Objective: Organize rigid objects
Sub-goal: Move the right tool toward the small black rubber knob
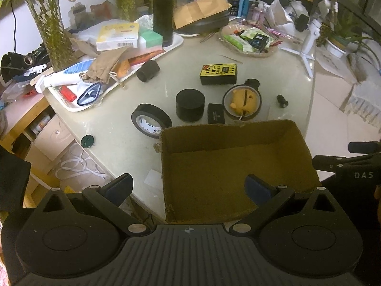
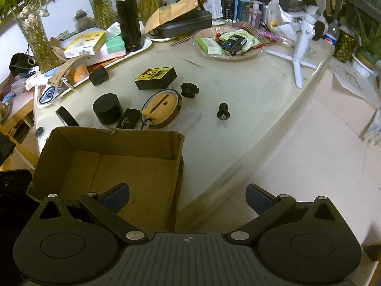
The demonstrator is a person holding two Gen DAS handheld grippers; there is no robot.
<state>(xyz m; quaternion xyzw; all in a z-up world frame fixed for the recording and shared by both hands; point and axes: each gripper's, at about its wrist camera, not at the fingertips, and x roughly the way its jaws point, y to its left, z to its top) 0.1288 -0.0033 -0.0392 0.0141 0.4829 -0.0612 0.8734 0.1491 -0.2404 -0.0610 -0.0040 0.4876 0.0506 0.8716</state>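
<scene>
Centrally, an open brown cardboard box (image 1: 238, 166) sits at the near edge of the pale round table (image 1: 119, 133), nothing inside. Just beyond its far wall: black tape roll (image 1: 151, 120), black round tin (image 1: 190, 104), small black case (image 1: 216, 116), yellow-topped black box (image 1: 218, 74). Left gripper (image 1: 188, 186) and right gripper (image 2: 187, 199) both spread wide, holding nothing.

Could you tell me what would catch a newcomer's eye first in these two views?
The empty cardboard box at the table's near edge dominates, with both grippers open above it. Just beyond it lie dark items: a tape roll, a round black container and a yellow-topped box. A tall black flask stands on the cluttered tray behind.
</scene>
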